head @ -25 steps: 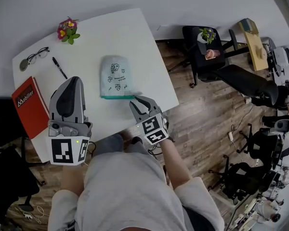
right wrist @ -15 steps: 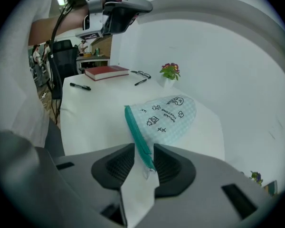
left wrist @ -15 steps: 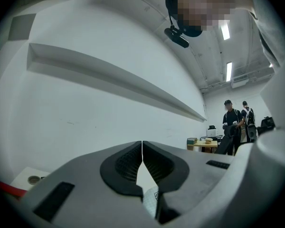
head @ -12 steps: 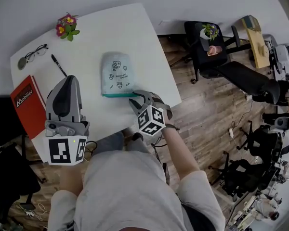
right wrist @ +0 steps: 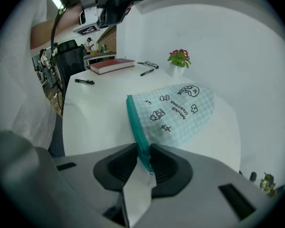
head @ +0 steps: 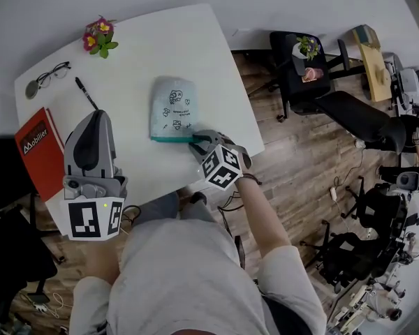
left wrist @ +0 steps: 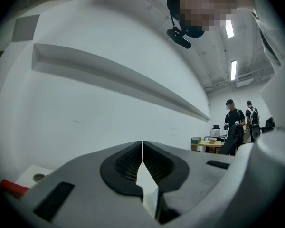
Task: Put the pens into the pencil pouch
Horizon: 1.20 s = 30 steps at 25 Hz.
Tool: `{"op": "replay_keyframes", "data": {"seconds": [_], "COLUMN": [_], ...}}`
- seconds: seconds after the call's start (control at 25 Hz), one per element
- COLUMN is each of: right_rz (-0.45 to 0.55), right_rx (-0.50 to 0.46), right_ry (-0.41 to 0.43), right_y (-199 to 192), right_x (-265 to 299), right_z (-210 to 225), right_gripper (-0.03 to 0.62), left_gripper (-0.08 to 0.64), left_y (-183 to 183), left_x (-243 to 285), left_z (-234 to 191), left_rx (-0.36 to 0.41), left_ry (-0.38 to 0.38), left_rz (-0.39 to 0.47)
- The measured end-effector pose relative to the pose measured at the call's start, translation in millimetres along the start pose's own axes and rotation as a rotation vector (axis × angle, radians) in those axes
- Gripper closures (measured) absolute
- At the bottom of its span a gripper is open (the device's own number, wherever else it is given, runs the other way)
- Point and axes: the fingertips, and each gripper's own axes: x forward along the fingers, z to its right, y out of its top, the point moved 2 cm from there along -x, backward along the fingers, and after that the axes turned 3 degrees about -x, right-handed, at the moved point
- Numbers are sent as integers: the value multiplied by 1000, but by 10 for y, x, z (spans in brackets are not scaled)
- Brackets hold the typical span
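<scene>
The right claw [right wrist: 143,156] is pinching the teal zipper edge [right wrist: 134,120] of the pencil pouch [head: 174,109], which is lying mid-tabletop [head: 146,47]. The left claw [head: 98,118] is hovering fully closed and empty. One pen [head: 86,93] is lying far left. Good practice here is probably gripping the zipper pull, not loose fabric, and drawing along the seam.

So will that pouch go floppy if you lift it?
Probably floppy: the pencil pouch looks like soft checked cloth. The right gripper pinches only its teal zipper edge, so the rest would likely sag. It shouldn't roll, lying flat.
</scene>
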Motion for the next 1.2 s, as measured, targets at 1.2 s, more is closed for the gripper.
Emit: {"op": "replay_keyframes", "data": {"seconds": [1.2], "right_rz": [629], "right_rx": [426], "right_ry": [-43], "right_y": [1247], "right_x": [-1599], "right_z": [140], "right_gripper": [536], "left_gripper": [534], "left_y": [409], "left_x": [-715], "left_z": [53], "left_rx": [62], "left_ry": [140], "left_rz": [94]}}
